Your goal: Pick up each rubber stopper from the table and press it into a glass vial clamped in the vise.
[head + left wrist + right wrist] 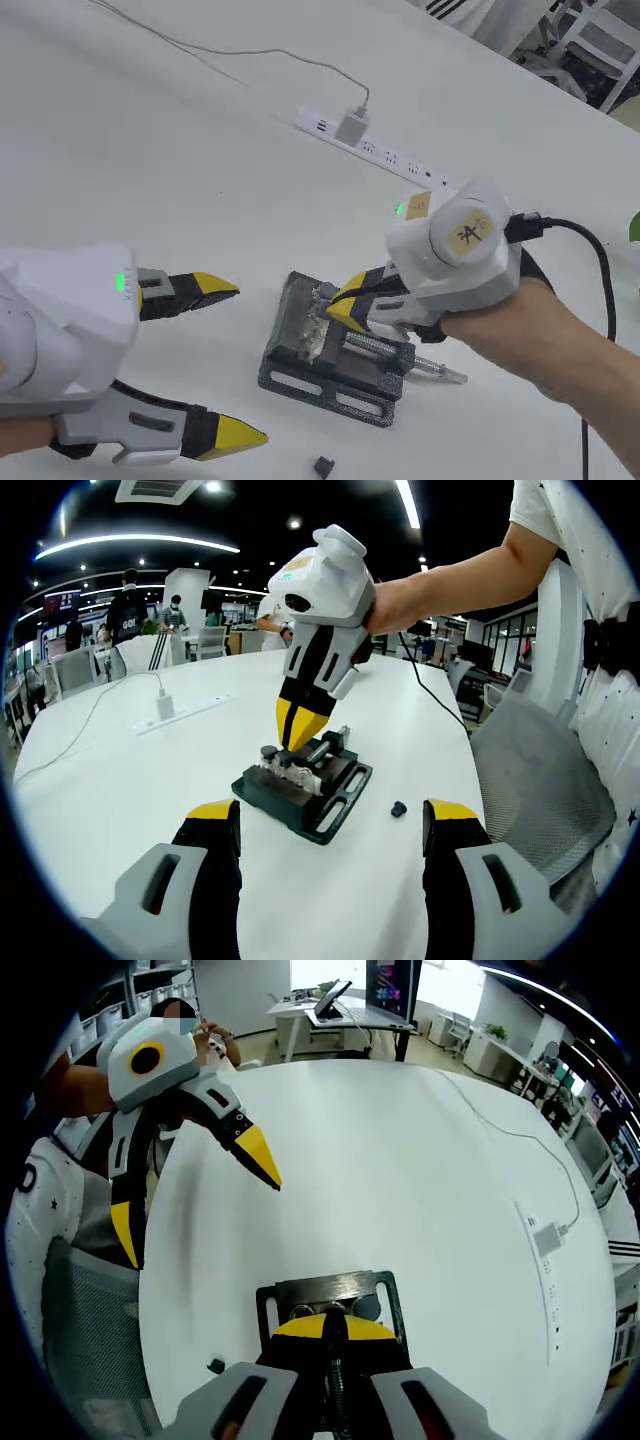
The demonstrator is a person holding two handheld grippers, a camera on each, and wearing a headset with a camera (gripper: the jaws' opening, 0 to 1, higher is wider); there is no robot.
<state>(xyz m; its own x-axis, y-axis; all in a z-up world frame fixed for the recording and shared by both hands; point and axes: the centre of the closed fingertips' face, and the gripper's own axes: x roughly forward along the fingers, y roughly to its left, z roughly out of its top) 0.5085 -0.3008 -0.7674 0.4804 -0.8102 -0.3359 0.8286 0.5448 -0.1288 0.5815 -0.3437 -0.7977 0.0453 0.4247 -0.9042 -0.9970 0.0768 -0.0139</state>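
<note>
Judging from the vise [320, 385], the work looks well along but unfinished. The right gripper [342, 308] hangs over the clamp with both jaws drawn together, tips right at the vials [277, 756]; whether anything is pinched between them I cannot tell. The left gripper [228, 362] sits near the vise but apart from it, jaws spread wide and carrying nothing. Two vials stand clamped side by side, and in the left gripper view both show dark tops, so they seem plugged. One small dark stopper [323, 466] lies loose just beside the vise base, not yet picked up. Around this is a big open office with strip lights, desks and distant people. The table [150, 150] is white, bearing a power strip [375, 148], a charger [352, 127] and its cable [200, 50].
</note>
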